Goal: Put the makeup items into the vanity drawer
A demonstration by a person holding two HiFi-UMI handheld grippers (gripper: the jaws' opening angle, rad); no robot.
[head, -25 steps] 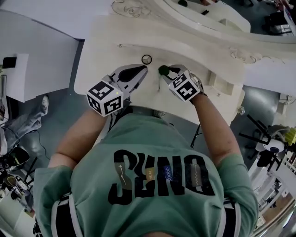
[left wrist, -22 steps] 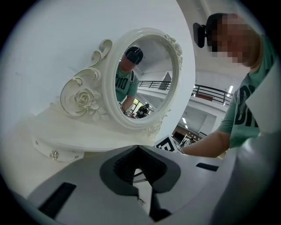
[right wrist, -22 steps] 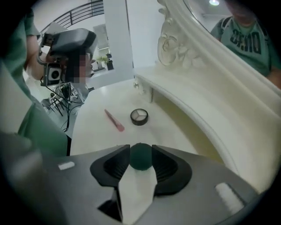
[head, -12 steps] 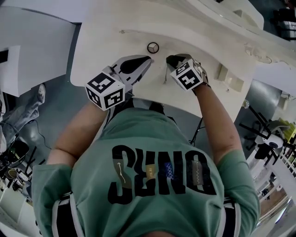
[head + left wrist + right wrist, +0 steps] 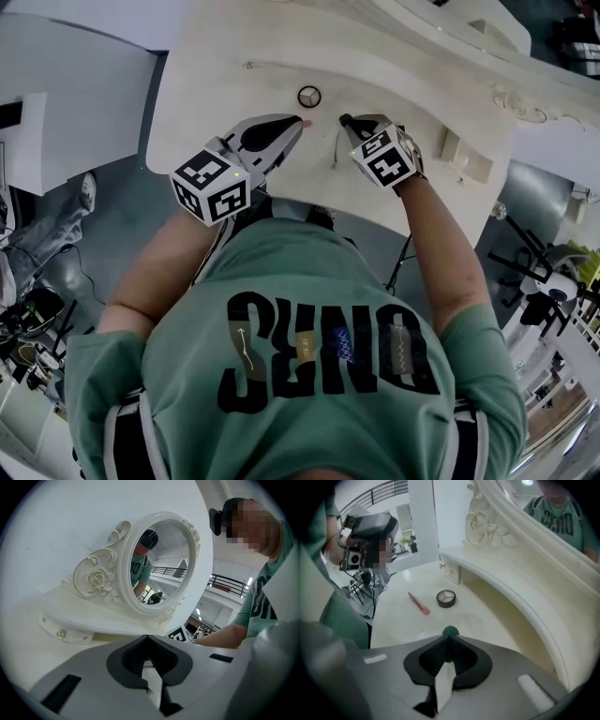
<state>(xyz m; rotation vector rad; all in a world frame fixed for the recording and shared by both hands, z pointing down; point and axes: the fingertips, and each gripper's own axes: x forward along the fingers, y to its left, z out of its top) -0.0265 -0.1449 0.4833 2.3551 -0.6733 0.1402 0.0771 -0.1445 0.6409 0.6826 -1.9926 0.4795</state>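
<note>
On the cream vanity top [image 5: 216,84] lies a round compact [image 5: 309,97] [image 5: 446,598], with a pink stick [image 5: 418,603] beside it. In the head view only the pink stick's end [image 5: 307,123] shows past my left gripper [image 5: 298,123], which hovers over it, shut and empty [image 5: 147,637]. My right gripper [image 5: 348,122] points steeply down at the tabletop. Its jaws have just been closing and now pinch a small dark green item [image 5: 450,631], whose rounded top pokes out beyond the tips.
The oval mirror [image 5: 157,562] in its carved frame rises behind the raised back shelf [image 5: 520,597]. Small drawers with knobs [image 5: 61,633] [image 5: 451,571] sit under that shelf. The vanity's front edge [image 5: 309,202] is close to the person's body.
The right gripper's jaws have shut on the dark green item that earlier lay in front of them. Both grippers have sunk a little toward the tabletop.
</note>
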